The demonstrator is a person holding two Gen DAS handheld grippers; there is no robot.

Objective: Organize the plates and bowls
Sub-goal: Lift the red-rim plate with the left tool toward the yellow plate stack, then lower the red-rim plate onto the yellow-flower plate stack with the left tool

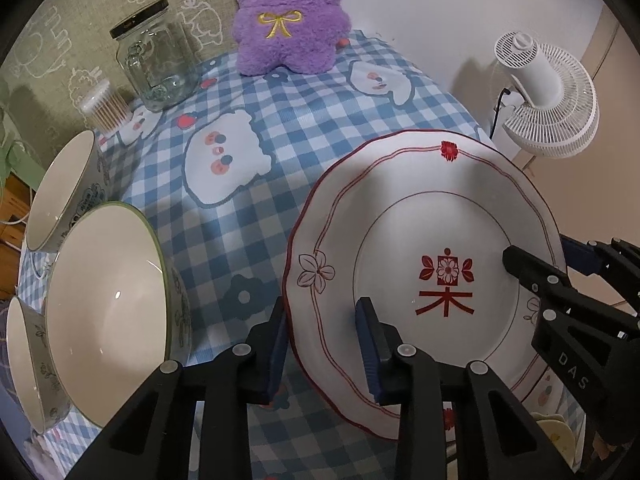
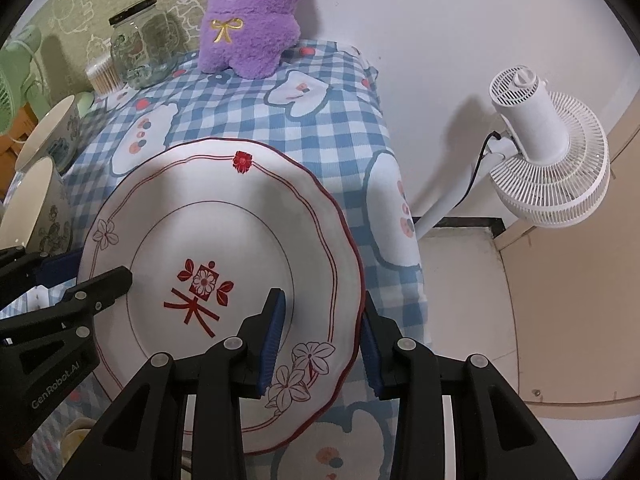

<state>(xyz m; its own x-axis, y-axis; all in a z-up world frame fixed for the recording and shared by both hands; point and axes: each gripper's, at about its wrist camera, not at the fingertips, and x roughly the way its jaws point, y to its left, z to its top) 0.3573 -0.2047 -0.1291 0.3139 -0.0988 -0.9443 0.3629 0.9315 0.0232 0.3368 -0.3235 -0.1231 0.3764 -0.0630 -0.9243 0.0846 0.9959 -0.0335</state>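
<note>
A white plate [image 1: 424, 216] with a red scalloped rim and a red character in its middle is held tilted above the checked tablecloth. My left gripper [image 1: 324, 344] straddles its left rim, jaws around the edge. My right gripper [image 2: 320, 340] straddles the plate's [image 2: 208, 208] right rim the same way. Each gripper shows in the other's view: the right one [image 1: 560, 280] and the left one [image 2: 72, 296]. Three white bowls with green rims stand on edge at the left: a large one [image 1: 108, 308], one behind it [image 1: 60, 188] and one at the bottom left [image 1: 24, 364].
A blue-checked tablecloth [image 1: 240, 220] covers the table. At the back stand a glass jar [image 1: 156, 64], a tub of cotton swabs [image 1: 104, 108] and a purple plush toy [image 1: 288, 20]. A white fan [image 1: 548, 96] stands off the table's right edge.
</note>
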